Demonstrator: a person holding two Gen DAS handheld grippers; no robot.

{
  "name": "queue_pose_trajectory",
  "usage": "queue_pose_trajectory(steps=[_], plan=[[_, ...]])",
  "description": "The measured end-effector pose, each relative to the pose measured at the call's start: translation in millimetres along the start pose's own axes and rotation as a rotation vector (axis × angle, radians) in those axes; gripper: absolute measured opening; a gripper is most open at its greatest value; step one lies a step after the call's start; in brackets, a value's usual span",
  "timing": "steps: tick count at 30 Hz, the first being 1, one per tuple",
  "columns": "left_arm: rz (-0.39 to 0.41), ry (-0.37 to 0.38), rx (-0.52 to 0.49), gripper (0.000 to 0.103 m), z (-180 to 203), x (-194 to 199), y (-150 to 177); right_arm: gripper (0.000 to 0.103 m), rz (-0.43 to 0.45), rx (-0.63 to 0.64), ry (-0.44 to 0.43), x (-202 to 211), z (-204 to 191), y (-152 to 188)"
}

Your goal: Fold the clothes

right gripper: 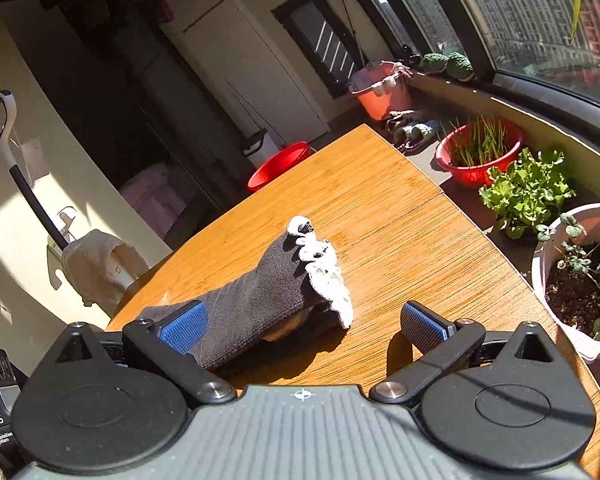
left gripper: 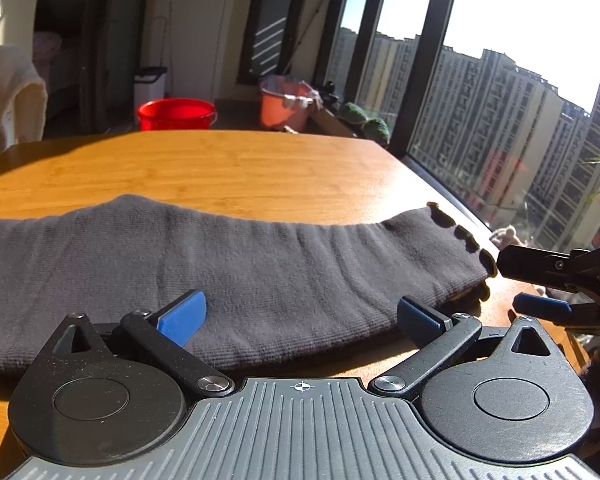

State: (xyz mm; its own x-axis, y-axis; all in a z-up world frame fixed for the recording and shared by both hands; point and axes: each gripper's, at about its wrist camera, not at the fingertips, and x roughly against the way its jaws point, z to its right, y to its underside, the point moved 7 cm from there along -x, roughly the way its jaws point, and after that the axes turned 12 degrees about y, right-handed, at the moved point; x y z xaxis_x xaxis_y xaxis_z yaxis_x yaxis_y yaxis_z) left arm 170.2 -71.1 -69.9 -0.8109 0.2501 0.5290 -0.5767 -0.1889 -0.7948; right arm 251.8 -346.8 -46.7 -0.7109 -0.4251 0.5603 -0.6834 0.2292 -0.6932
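A dark grey knitted garment (left gripper: 236,272) lies folded in a long band across the wooden table (left gripper: 220,168), its scalloped end at the right. My left gripper (left gripper: 300,316) is open just above the garment's near edge, nothing between its blue pads. In the left wrist view the right gripper (left gripper: 540,284) shows at the far right, close to the scalloped end. In the right wrist view the garment (right gripper: 260,296) runs away from me, ending in a pale scalloped trim (right gripper: 324,276). My right gripper (right gripper: 304,324) is open and straddles the near part of the garment without pinching it.
Table edge (right gripper: 440,196) runs along the right, by the window. Beyond it on the floor stand a red basin of sprouts (right gripper: 476,156), leafy greens (right gripper: 528,192) and a white plant pot (right gripper: 580,276). A red bucket (left gripper: 176,114) and an orange bucket (left gripper: 286,104) sit beyond the far edge.
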Motion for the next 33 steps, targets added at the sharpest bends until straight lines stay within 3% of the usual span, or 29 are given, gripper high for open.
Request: queue_pose_trajectory(steps=[1, 3, 4, 5, 9, 10, 11, 14, 18, 22, 24, 30, 33], plan=[[-0.001, 0.013, 0.012, 0.103, 1.0, 0.8, -0.7, 0.102, 0.006, 0.006, 0.006, -0.7, 0.1, -2.0], [-0.004, 0.04, 0.035, 0.103, 3.0, 2.5, -2.1, 0.08, -0.002, 0.025, 0.025, -5.4, 0.2, -5.6], [-0.005, 0.054, 0.046, 0.103, 4.0, 3.4, -2.9, 0.056, -0.02, 0.021, 0.033, -9.3, 1.1, -6.2], [-0.006, 0.067, 0.058, 0.103, 5.0, 4.3, -3.6, 0.047, -0.027, 0.016, 0.038, -11.6, 2.5, -6.9], [-0.009, 0.12, 0.108, 0.103, 7.4, 8.3, -7.8, 0.042, -0.017, 0.014, 0.061, -16.1, 7.0, -11.6], [-0.003, 0.129, 0.128, 0.103, 2.5, 10.4, -12.7, 0.034, -0.008, 0.03, 0.07, -16.4, 5.5, -13.5], [0.003, 0.133, 0.138, 0.103, -1.7, 12.5, -18.1, 0.026, 0.003, 0.067, 0.075, -16.0, -0.2, -15.8], [0.033, 0.125, 0.123, 0.103, -9.5, 19.2, -36.5, 0.018, 0.05, 0.247, 0.079, -10.2, -30.8, -14.1], [0.037, 0.147, 0.073, 0.101, 3.6, 16.6, -54.4, 0.014, 0.104, 0.524, 0.134, -9.8, -76.0, 11.3], [0.003, 0.146, 0.014, 0.065, 17.1, -0.2, -53.8, 0.014, 0.153, 0.682, 0.17, -10.6, -103.6, 34.2], [-0.013, 0.132, -0.002, 0.062, 18.1, -8.8, -51.1, 0.014, 0.141, 0.72, 0.171, -11.8, -112.4, 41.0], [-0.062, 0.089, -0.052, 0.058, 21.1, -34.3, -43.2, 0.016, 0.106, 0.672, 0.12, -5.0, -104.6, 32.0], [-0.086, 0.067, -0.077, 0.056, 22.6, -46.9, -39.4, 0.019, 0.135, 0.601, 0.109, 16.1, -84.5, 18.0]])
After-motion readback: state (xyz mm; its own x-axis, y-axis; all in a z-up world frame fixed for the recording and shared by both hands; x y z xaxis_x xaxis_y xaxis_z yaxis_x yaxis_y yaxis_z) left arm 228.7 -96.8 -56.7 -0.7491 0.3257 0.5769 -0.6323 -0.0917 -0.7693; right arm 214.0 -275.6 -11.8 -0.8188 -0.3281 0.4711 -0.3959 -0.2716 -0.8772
